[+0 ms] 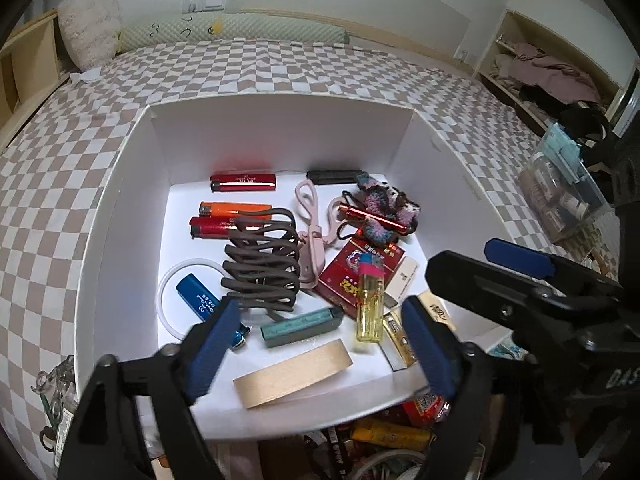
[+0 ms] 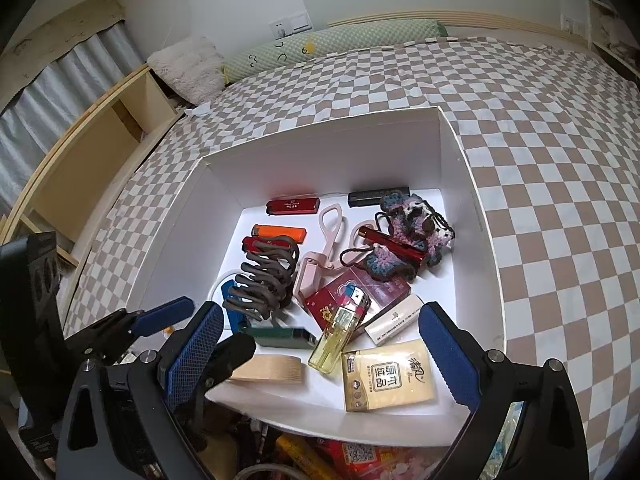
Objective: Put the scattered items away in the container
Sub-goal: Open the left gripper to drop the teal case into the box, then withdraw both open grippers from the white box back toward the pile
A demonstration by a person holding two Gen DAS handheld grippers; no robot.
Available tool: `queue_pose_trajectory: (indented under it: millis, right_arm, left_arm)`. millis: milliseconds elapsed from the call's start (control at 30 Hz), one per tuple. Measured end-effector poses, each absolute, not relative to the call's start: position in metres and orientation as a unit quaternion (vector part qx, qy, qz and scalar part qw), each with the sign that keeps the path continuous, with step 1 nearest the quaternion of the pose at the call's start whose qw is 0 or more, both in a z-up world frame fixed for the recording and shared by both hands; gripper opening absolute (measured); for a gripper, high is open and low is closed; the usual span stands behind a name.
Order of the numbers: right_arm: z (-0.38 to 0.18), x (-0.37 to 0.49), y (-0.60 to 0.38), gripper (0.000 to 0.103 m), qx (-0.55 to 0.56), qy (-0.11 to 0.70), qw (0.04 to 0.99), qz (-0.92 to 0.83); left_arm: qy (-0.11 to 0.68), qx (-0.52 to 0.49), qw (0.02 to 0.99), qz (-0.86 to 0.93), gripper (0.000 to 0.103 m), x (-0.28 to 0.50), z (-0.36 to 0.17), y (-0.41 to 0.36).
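Left tongs (image 1: 316, 344): black arms with blue cross-hatched pads, standing apart over the near end of the box, nothing pressed between them.
Right tongs (image 2: 324, 356): same build, spread wide, empty; the tissue pack and yellow lighter lie below the gap, untouched.
Tape roll (image 1: 294, 374): flat beige loop, smooth, squashed oval, lying just under the left tongs by the near wall.
Tissue pack (image 2: 386, 380): glossy cream packet, soft-cornered, near the right pad.
Yellow lighter (image 1: 370, 304): clear plastic with a pink cap, leaning on the red cigarette pack (image 1: 348, 272).
Teal bar (image 1: 300, 326): matte, rectangular, between the tape roll and the brown hair claw (image 1: 262, 264), whose looped prongs look rubbery.
Blue lighter (image 1: 200, 294): partly behind the left pad, inside a clear ring.
Farther items: pink scissors (image 1: 310, 240), 3 red and orange lighters, a red metallic tube (image 1: 374, 218) on a fuzzy knitted scrunchie (image 1: 384, 204).
Box (image 1: 280, 136): white card, tall straight walls, bare floor along the far wall and the right side.
Outside the near wall: loose packets and a yellow lighter, still scattered.
Bed (image 1: 60, 168): checked cover all around the box, open and flat.
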State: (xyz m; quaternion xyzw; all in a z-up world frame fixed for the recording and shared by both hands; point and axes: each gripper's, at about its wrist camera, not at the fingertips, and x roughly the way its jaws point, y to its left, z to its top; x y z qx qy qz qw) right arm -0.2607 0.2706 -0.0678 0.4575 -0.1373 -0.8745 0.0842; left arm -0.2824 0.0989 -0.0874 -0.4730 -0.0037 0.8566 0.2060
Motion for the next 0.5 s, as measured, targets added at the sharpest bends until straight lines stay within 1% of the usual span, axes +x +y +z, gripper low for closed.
queue_pose_trajectory:
  millis: [500]
  right_arm:
    - [-0.051, -0.240, 0.278, 0.098, 0.445, -0.143, 0.086, -0.880]
  left_arm:
    - [-0.003, -0.460, 0.198, 0.866, 0.086, -0.267, -0.072, 0.095]
